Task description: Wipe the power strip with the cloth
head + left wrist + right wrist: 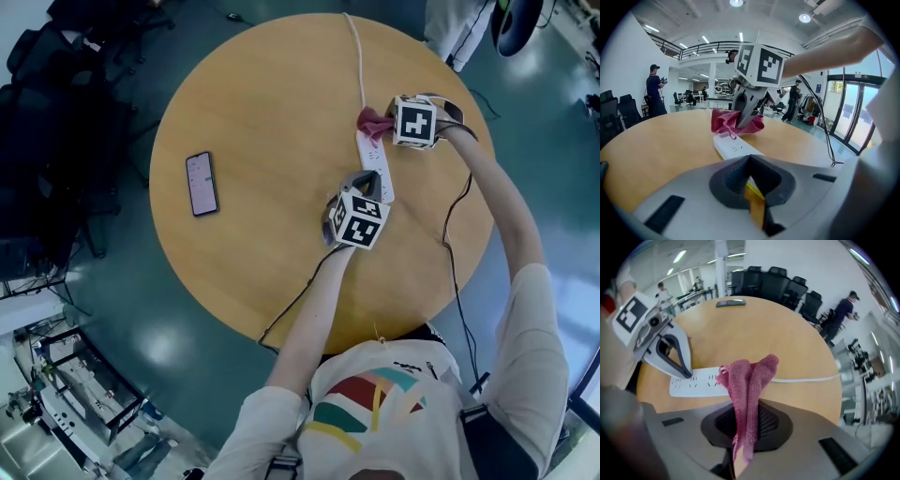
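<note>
**Cloth at the far end, strip running back toward you**

Your right gripper (747, 405) is clenched on the pink cloth (749, 378), which hangs out of the closed jaws in a bunched fold. The cloth is down at the far end of the white power strip (377, 161), the end where the cable (356, 56) leaves across the table (262, 112).

Your left gripper (751, 161) has its jaws drawn together. As far as the views show, it grasps nothing; its tips press on the near end of the strip and pin it.

What matters for the wipe is the long axis. The strip runs almost straight away from you, with your left gripper at the near end and your right gripper at the far end. The uncovered sockets lie between the two.

From where the cloth sits, the unwiped length lies toward you, so the stroke likely wants to be drawn along the strip toward the left gripper, not across it. The right gripper is the only one carrying cloth. Watch that the two grippers don't meet at the near end.

A phone (202, 183) lies well apart on the left.
</note>
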